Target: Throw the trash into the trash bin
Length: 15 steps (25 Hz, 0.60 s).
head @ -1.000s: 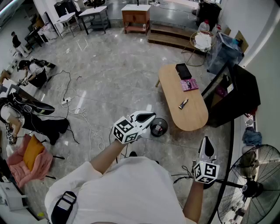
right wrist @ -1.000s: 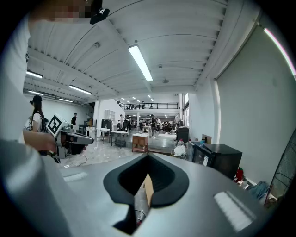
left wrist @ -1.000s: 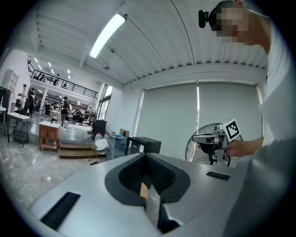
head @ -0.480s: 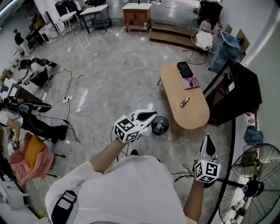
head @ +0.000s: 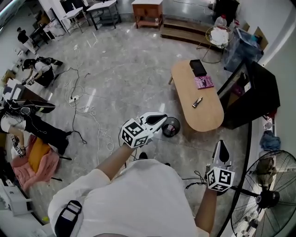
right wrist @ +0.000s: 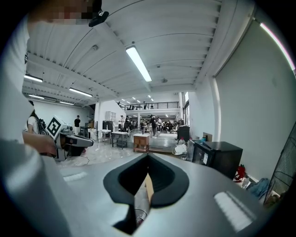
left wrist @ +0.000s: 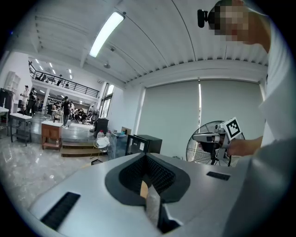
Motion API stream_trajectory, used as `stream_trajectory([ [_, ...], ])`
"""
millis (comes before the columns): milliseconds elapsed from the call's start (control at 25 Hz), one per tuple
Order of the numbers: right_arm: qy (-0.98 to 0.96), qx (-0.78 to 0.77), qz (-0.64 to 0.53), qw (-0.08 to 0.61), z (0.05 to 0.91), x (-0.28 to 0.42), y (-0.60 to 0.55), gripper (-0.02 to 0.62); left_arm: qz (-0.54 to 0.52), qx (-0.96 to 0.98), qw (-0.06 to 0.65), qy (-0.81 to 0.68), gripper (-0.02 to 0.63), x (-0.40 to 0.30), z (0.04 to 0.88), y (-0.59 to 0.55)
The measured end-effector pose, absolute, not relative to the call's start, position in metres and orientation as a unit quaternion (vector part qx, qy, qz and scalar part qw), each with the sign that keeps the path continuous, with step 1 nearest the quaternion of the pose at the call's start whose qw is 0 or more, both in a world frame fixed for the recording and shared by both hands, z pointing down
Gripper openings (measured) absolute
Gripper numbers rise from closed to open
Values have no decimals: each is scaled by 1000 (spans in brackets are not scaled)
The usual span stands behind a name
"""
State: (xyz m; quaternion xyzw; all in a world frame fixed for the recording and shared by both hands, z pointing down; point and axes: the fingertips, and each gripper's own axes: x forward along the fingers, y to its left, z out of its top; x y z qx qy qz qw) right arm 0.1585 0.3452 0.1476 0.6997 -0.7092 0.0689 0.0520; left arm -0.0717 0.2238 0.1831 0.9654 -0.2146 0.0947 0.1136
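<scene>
A small round black trash bin (head: 170, 126) stands on the floor by the near end of an oval wooden table (head: 209, 115). On the table lie a small dark item (head: 197, 102), a pink book (head: 204, 82) and a black flat device (head: 198, 67). My left gripper (head: 156, 119) is held out level, its tips just left of the bin in the head view, jaws shut and empty (left wrist: 147, 156). Lower right, my right gripper (head: 222, 149) also points forward, shut with nothing in it (right wrist: 148, 155).
A black cabinet (head: 254, 95) stands right of the table. A floor fan (head: 266, 194) is at the lower right. Cables (head: 88, 118) trail across the marble floor at left, where people sit among bags. Desks and a wooden cabinet (head: 147, 11) line the far side.
Both grippers stay about where they were. The head view has shifted slightly, so the table and bin sit a little further right in the picture.
</scene>
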Motion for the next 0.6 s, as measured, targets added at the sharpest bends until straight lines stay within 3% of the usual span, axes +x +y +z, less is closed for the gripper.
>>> stream_trajectory([
  [480,-726,682,72,52,160,187,357,11,107,958,120,-237,6,-49,197,241],
  [520,-727,681,69,49,160,189,358,29,106,958,121,-239,6,-47,197,242],
  [600,-729,680,66,46,160,195,360,141,104,956,124,-243,6,-43,199,243],
])
